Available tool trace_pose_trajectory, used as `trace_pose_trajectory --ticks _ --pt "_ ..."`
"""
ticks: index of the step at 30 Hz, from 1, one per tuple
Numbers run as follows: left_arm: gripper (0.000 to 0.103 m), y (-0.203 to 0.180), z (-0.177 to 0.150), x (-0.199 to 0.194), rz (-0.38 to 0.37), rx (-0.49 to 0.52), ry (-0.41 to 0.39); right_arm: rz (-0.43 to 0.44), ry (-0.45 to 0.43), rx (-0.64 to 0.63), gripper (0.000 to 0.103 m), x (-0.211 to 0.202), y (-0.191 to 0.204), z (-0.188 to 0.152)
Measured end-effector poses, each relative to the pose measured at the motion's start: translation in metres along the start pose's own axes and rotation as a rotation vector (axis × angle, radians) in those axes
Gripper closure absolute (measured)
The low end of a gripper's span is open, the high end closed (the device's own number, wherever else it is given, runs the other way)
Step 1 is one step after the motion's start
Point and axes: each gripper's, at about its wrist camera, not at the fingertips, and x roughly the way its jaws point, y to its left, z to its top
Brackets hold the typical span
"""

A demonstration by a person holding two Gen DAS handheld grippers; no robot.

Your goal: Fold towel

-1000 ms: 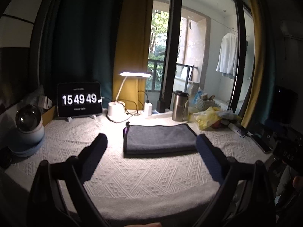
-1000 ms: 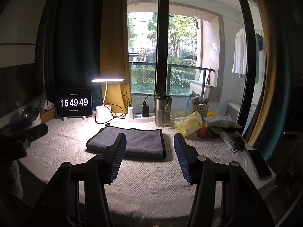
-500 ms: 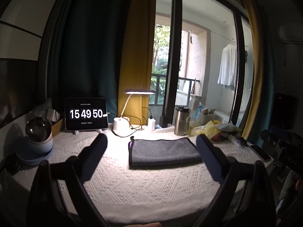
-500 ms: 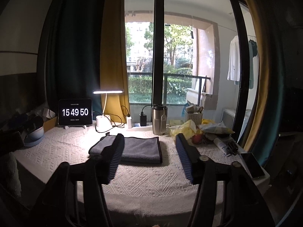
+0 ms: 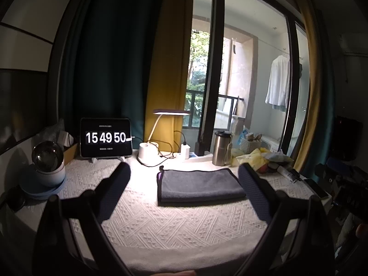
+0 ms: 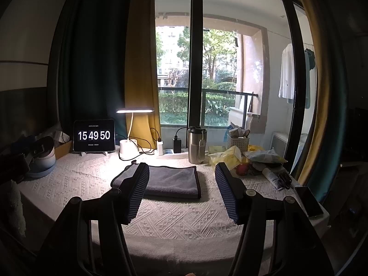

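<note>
Two hand-held grippers hang above the near edge of the desk point(image 5: 184, 220), both empty. The left hand-held gripper point(image 5: 184, 177) has its jaws spread wide, the towel point(image 5: 199, 185) showing between them at 12 o'clock, well apart from the fingertips. The right hand-held gripper point(image 6: 181, 172) is also parted, though less widely; its left finger point(image 6: 138, 189) overlaps the towel point(image 6: 171, 180) in view, but whether it touches cannot be told. The towel, dark grey, lies folded flat on the white textured cover. Behind it at 12 o'clock stand a lit lamp point(image 5: 147, 153) and a steel tumbler point(image 5: 221, 148); at 10 o'clock a clock point(image 5: 106, 137) reads 15 49 50. At 2 o'clock lies a heap of yellow bags point(image 6: 226, 157).
</note>
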Motion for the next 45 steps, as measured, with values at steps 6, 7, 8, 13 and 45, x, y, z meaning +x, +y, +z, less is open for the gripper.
trace_pose_trajectory --ticks 6,7,8,13,45 --pt "0.007 -0.0002 0.0001 0.0000 0.001 0.001 0.000 -0.002 0.002 0.002 0.040 0.0001 -0.0001 -0.0004" --pt "0.007 -0.0003 0.0001 0.0000 0.001 0.000 0.000 -0.002 0.002 0.002 0.040 -0.0002 0.0002 -0.0008" --pt "0.007 -0.0003 0.0000 -0.0001 0.002 0.000 0.000 -0.002 0.004 0.002 0.040 0.0001 0.0001 -0.0011" --pt "0.007 -0.0004 -0.0009 0.0011 0.005 -0.002 0.004 -0.002 0.008 0.005 0.040 0.0006 0.0001 -0.0020" --pt "0.007 -0.0059 -0.0006 0.0038 0.007 0.005 0.028 -0.001 0.025 0.013 0.040 0.0060 0.0005 -0.0043"
